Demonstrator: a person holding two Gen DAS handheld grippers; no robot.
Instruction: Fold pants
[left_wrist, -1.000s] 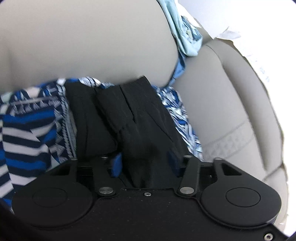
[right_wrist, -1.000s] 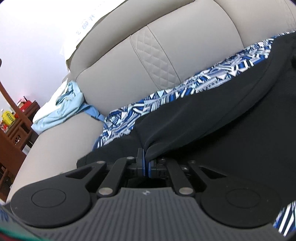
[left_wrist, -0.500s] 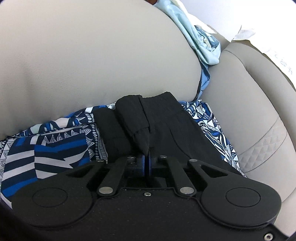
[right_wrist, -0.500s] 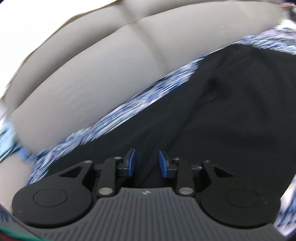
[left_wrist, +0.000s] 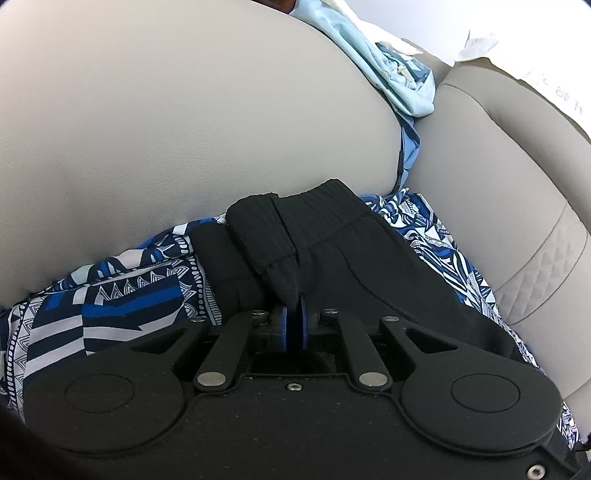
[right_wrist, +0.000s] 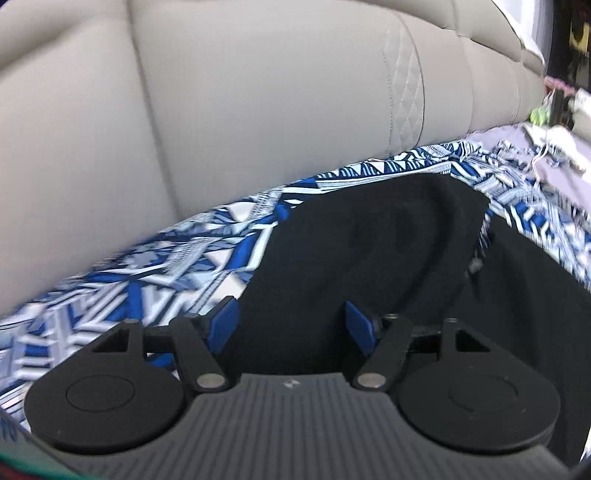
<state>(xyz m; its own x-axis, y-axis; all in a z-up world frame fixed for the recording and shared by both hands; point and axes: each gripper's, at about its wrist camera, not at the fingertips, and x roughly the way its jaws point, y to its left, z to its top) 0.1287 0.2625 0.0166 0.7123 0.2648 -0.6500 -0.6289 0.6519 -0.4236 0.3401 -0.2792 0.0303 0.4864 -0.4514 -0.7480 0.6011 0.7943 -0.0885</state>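
Note:
Black pants lie on a blue-and-white patterned cloth on a beige sofa. In the left wrist view their ribbed waistband faces the sofa's armrest. My left gripper is shut on a pinched fold of the black pants just below the waistband. In the right wrist view the pants spread flat and dark over the cloth. My right gripper is open, with its blue pads on either side of the pants' fabric and nothing held.
The beige sofa backrest rises behind the pants, and the rounded armrest stands ahead of the left gripper. A light blue garment drapes over the armrest. Clutter lies at the far right of the seat.
My left gripper closed on a fold of the pants near the waistband. My right gripper let go of the pants, opened wide and swung right along the seat.

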